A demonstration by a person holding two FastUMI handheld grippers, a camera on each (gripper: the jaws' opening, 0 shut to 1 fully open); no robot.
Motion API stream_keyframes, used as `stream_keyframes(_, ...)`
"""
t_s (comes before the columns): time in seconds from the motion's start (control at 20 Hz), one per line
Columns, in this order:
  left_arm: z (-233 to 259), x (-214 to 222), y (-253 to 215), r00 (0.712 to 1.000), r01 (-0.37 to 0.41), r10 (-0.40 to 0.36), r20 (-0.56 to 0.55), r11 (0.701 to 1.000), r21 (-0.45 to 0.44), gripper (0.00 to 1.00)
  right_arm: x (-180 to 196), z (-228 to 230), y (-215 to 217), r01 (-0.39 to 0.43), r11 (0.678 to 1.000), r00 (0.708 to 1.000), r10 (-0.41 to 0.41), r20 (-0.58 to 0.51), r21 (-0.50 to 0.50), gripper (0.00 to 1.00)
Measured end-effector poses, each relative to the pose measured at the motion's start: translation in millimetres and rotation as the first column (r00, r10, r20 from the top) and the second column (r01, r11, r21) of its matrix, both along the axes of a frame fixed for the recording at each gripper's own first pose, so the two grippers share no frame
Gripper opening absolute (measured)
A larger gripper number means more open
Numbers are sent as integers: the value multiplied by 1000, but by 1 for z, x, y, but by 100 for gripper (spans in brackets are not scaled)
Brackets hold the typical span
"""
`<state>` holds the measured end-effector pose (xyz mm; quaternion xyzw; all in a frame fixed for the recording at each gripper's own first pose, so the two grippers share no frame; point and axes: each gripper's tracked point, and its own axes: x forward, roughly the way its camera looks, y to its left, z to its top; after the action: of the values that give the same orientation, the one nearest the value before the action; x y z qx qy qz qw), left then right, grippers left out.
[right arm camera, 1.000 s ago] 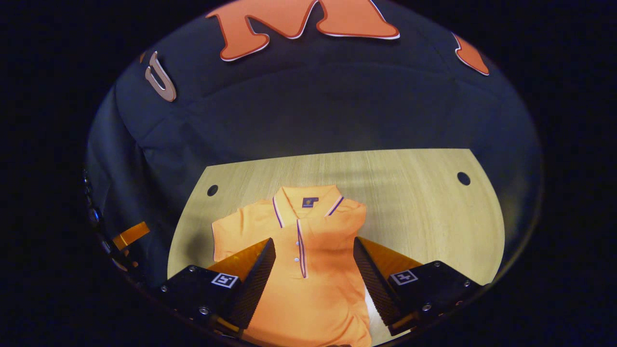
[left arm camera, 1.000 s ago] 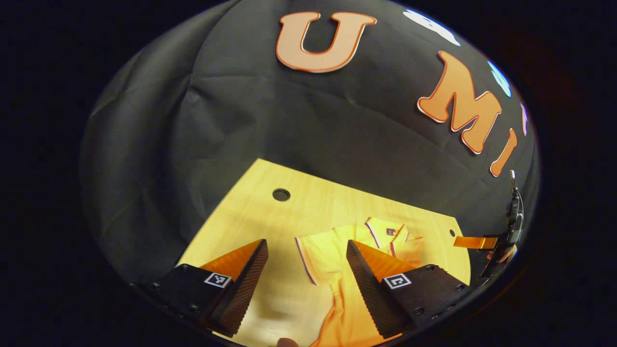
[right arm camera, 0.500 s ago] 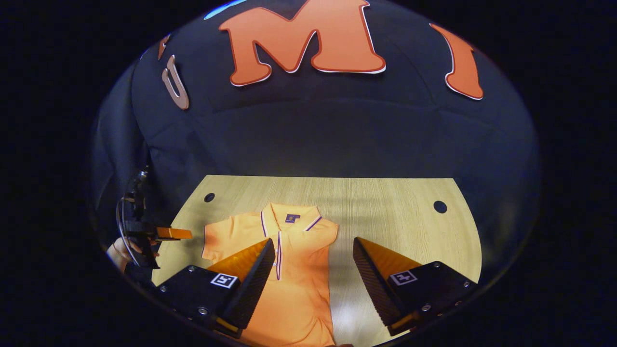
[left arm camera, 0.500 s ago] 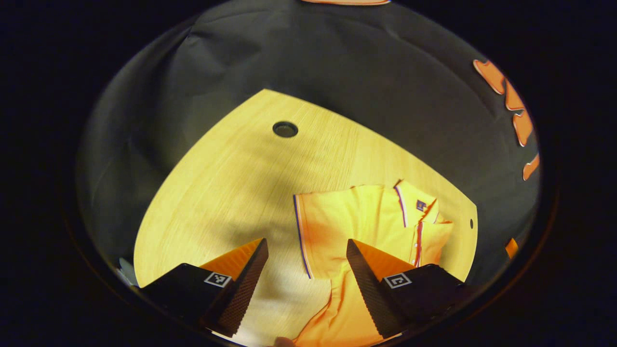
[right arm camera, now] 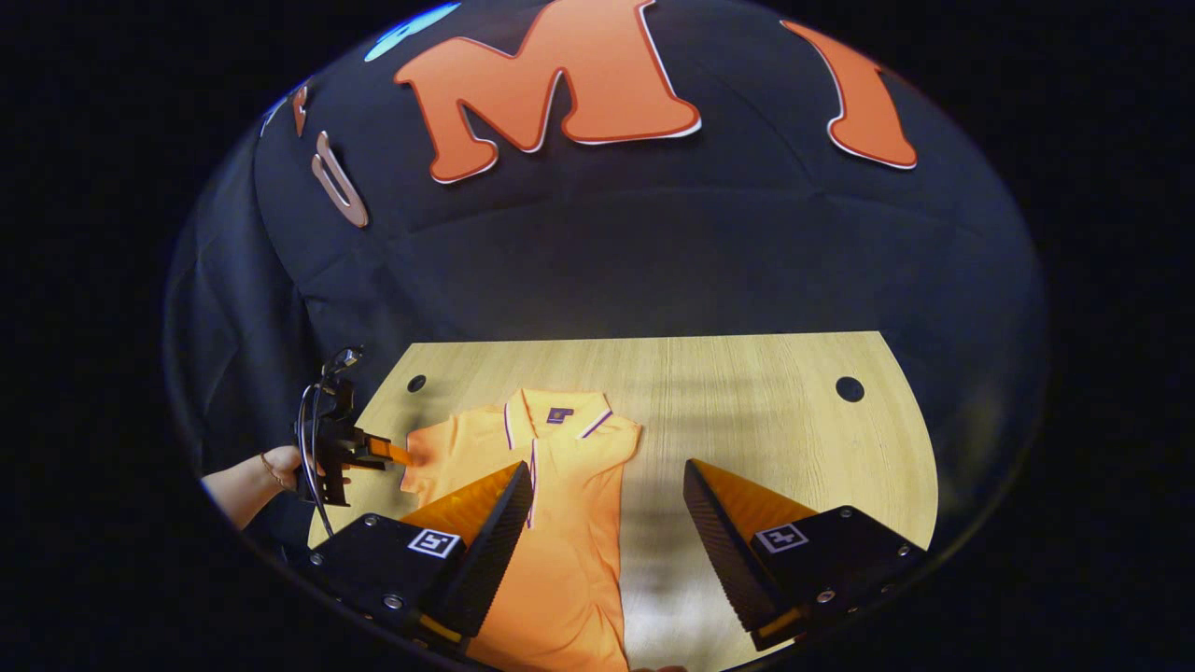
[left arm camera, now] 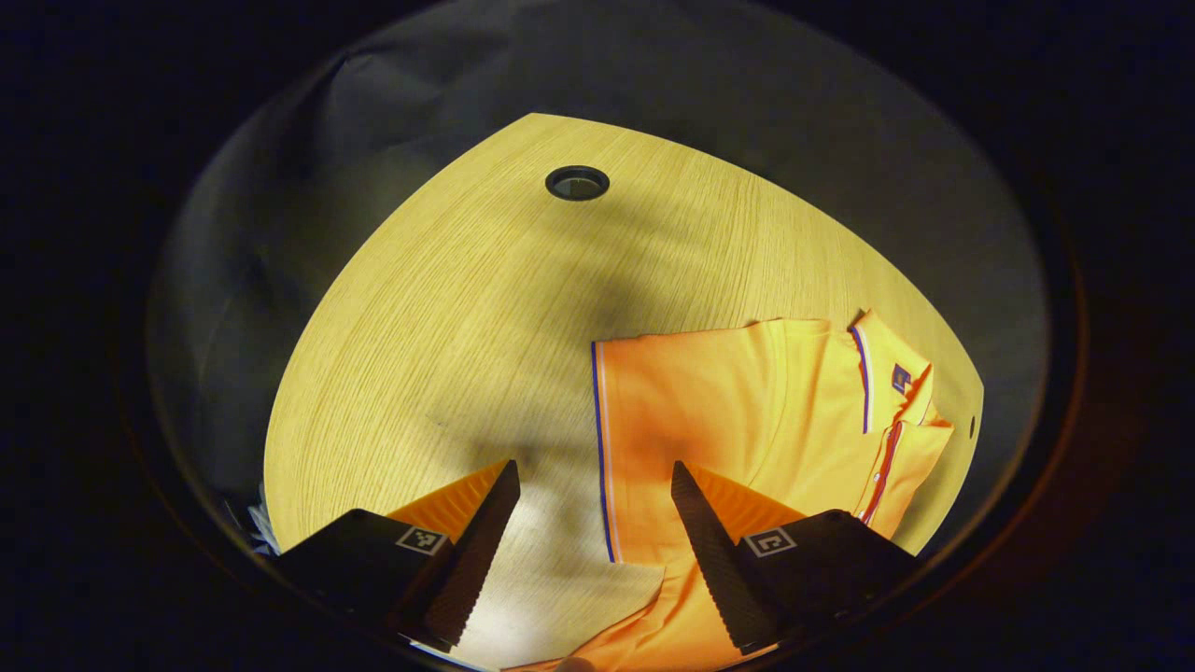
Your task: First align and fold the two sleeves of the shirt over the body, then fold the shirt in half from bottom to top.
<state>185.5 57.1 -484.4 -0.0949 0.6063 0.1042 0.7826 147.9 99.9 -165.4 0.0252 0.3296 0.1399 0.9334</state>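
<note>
Two claws at work, both with fingers spread wide and gripping nothing. Left claw (left arm camera: 590, 537), seen in the left gripper view, now lowered close over the pale wooden surface (left arm camera: 448, 308), noticeably nearer than a second ago, when mostly booth wall lay ahead of it. Straddled between its fingers: the purple-and-white striped hem of the shirt's outspread left sleeve (left arm camera: 653, 420), not yet pinched. Beyond that, the orange short-sleeved polo shirt (left arm camera: 784, 420) lying flat, striped collar (left arm camera: 864, 364) toward the far edge, round dark grommet hole (left arm camera: 577, 182) farther off in the wood.

Right claw (right arm camera: 607, 523), in the right gripper view, pulled back and slid toward the shirt's right side compared with a second ago; shirt (right arm camera: 560, 523) now under and beside its left finger rather than centred between both. Right sleeve appears already folded over the body, giving a straight right edge. Far left of that view: the other claw (right arm camera: 397, 455), held by a person's hand (right arm camera: 280, 467), with its tip at the sleeve's outer edge.

Likely meaning: one sleeve done, second sleeve fold about to begin with a pinch at the hem. Bottom-to-top fold not yet started.
</note>
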Motion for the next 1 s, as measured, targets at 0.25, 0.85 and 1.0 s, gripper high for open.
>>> stream_keyframes(0.25, -12, -2, -3, 999, 1, 1, -51, 999, 53, 99, 2, -10, -20, 20, 1000, 999, -19, -34, 24, 99)
stream_keyframes(0.85, -12, 12, -28, 999, 47, -48, 7, 998, 34, 6, 1, -12, -36, 37, 996, 998, -33, -46, 79, 99)
stream_keyframes(1.0, -9, 9, -36, 999, 25, -25, 32, 1000, -6, 1, -2, -15, -35, 40, 994, 998, -35, -56, 97, 99)
